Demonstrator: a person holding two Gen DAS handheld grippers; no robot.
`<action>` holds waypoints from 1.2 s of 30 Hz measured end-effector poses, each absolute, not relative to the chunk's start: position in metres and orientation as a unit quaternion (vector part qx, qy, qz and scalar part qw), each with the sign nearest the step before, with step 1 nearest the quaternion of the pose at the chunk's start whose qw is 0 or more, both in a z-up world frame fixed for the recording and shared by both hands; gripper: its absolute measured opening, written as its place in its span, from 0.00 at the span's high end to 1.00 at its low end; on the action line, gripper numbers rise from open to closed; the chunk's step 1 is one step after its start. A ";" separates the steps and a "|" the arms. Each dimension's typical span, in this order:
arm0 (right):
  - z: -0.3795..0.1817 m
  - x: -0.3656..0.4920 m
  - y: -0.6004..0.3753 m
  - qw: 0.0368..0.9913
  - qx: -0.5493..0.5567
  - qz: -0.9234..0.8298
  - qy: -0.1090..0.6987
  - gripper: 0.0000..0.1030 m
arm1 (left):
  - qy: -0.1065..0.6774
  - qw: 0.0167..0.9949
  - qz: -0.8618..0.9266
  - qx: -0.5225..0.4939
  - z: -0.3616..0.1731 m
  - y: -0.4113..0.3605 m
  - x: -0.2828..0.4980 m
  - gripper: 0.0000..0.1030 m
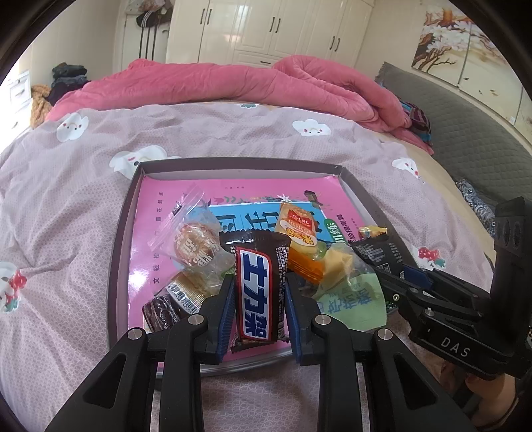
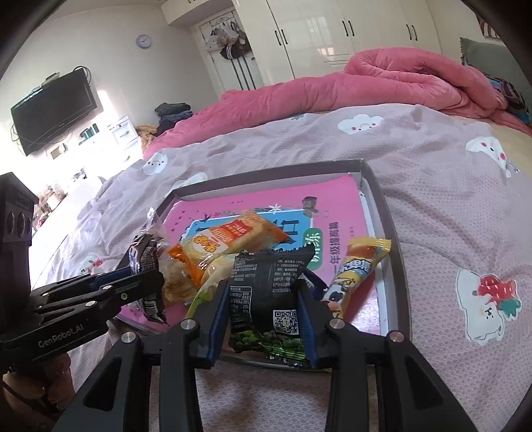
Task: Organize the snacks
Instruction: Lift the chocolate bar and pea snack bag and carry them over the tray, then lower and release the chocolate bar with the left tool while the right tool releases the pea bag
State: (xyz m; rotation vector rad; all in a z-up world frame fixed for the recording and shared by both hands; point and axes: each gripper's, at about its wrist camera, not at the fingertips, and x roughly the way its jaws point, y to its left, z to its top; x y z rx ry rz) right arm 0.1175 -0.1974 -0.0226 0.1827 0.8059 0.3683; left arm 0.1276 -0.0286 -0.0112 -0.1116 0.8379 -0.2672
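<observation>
A shallow dark-rimmed tray (image 1: 239, 164) (image 2: 392, 226) lies on the bed, lined with a pink book cover and holding several snacks. My left gripper (image 1: 259, 282) (image 2: 143, 275) is shut on a brown chocolate bar (image 1: 259, 292) (image 2: 146, 262), held upright over the tray's near edge. My right gripper (image 2: 262, 285) (image 1: 399, 275) is shut on a black packet with green peas printed on it (image 2: 266, 299) (image 1: 379, 252), over the tray's near right part. An orange-yellow cracker pack (image 1: 299, 232) (image 2: 226, 242), a clear-wrapped pastry (image 1: 194, 246) and a yellow candy stick (image 2: 359, 272) lie in the tray.
The tray sits on a lilac bedspread with cloud prints (image 1: 66, 206) (image 2: 449, 199). A rumpled pink quilt (image 1: 232, 83) (image 2: 382, 76) lies behind it, with a grey headboard (image 1: 465, 126) at the right. White wardrobes (image 1: 282, 30) stand beyond, and a TV (image 2: 53, 106) hangs at the left.
</observation>
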 end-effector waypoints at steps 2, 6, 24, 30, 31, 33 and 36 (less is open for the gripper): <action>-0.021 0.117 -0.197 0.902 0.082 0.175 0.387 0.61 | 0.404 0.904 -0.129 -0.055 -0.010 -0.028 0.127 0.72; -0.019 0.115 -0.199 0.904 0.084 0.167 0.384 0.60 | 0.404 0.904 -0.128 -0.057 -0.009 -0.028 0.127 0.72; -0.010 0.106 -0.215 0.908 0.092 0.144 0.383 0.57 | 0.402 0.905 -0.128 -0.059 -0.006 -0.028 0.127 0.72; -0.010 0.102 -0.209 0.906 0.084 0.153 0.386 0.57 | 0.404 0.904 -0.130 -0.062 -0.007 -0.027 0.127 0.72; -0.010 0.102 -0.208 0.905 0.083 0.155 0.387 0.57 | 0.403 0.904 -0.130 -0.063 -0.007 -0.027 0.126 0.71; -0.010 0.101 -0.206 0.905 0.079 0.157 0.387 0.57 | 0.402 0.904 -0.130 -0.064 -0.006 -0.027 0.126 0.71; -0.011 0.100 -0.203 0.905 0.077 0.161 0.387 0.57 | 0.401 0.904 -0.130 -0.066 -0.005 -0.026 0.125 0.69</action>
